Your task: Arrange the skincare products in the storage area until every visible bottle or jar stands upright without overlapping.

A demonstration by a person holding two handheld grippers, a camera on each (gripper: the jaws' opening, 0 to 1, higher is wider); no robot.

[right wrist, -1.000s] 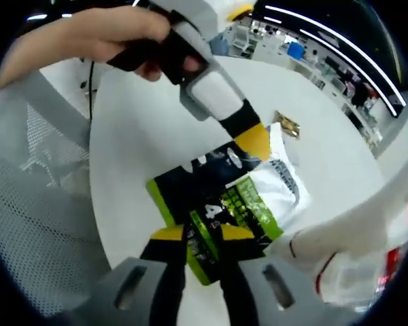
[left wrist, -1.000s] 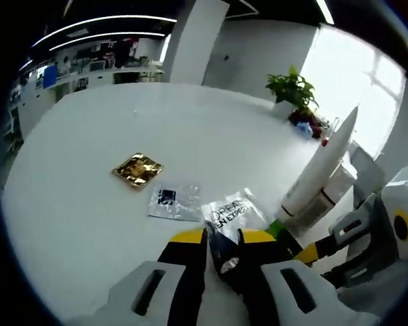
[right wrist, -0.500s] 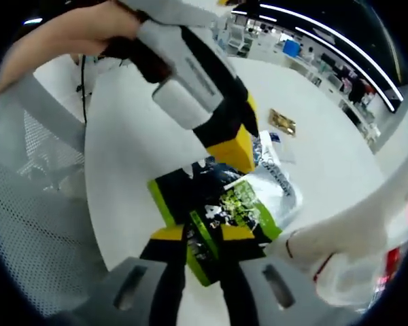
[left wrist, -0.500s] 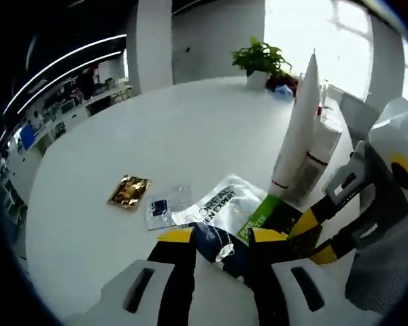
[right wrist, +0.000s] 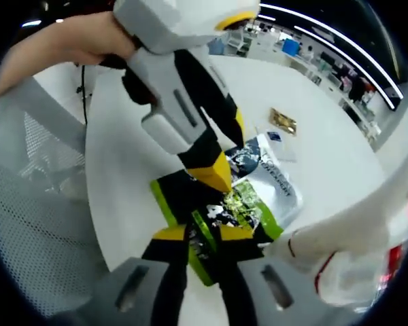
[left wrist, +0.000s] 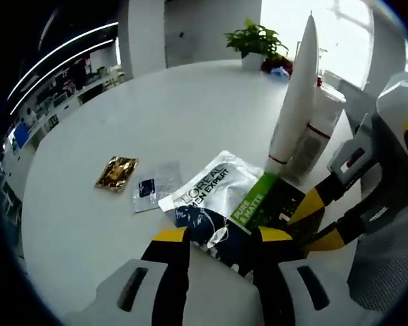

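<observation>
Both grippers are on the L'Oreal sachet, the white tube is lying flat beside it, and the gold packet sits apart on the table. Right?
Not quite: the white tube stands upright beside the L'Oreal sachet, as the left gripper view shows. The rest holds.

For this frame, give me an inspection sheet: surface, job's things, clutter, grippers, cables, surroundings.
Surface: white round table.
Job's things: white tube upright beside a white bottle; black-and-green packet lying flat.
Clutter: gold sachet, small clear sachet, silver pouch, all flat.
Grippers: left gripper fingers on either side of the packet's dark end; right gripper shut on the packet's green edge.
Cables: thin dark cable by the table edge.
Surroundings: potted plant, mesh chair, office behind.
</observation>
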